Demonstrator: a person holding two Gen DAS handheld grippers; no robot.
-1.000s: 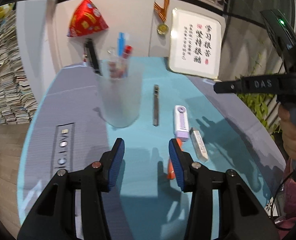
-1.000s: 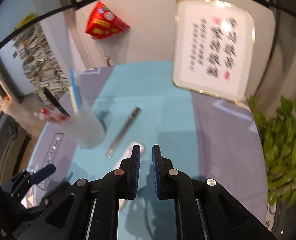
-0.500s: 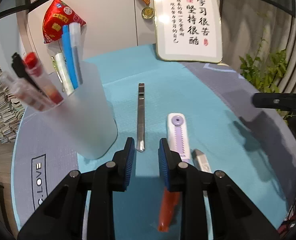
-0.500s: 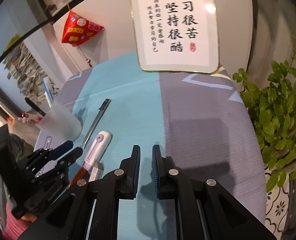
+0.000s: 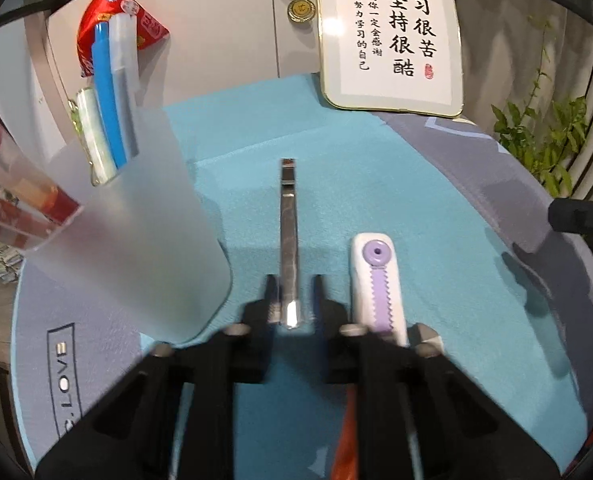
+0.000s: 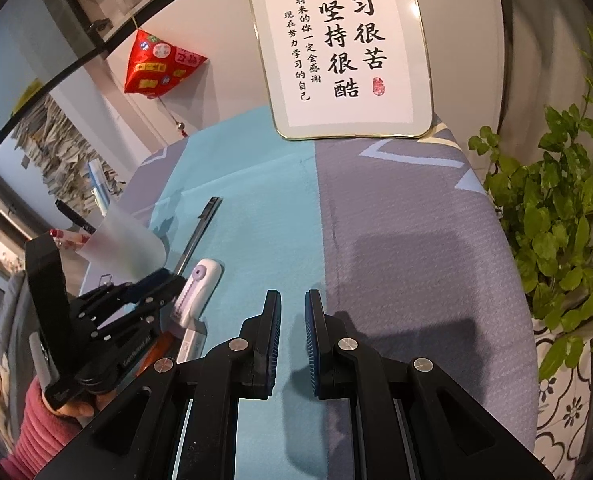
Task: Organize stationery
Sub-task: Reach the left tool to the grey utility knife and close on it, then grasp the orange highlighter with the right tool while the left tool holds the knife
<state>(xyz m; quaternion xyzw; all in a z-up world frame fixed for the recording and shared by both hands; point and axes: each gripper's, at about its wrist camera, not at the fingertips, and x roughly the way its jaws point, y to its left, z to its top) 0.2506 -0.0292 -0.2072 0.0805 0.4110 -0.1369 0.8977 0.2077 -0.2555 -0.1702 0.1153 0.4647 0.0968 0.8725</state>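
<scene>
A slim metal ruler-like strip lies on the teal mat; its near end sits between the fingers of my left gripper, which stands narrowly open around it, blurred by motion. It also shows in the right wrist view. A frosted pen cup with several pens stands to its left. A white and purple correction tape lies to its right, with an orange pen under the gripper. My right gripper hovers over the mat, nearly closed and empty.
A framed calligraphy board leans on the wall at the back. A leafy plant stands right of the table. A red pouch hangs on the wall. A small white eraser lies near the tape.
My left gripper has moved forward and down, so the metal strip's near end now sits between its fingers. The right gripper has pulled back to the right and stayed narrow.
</scene>
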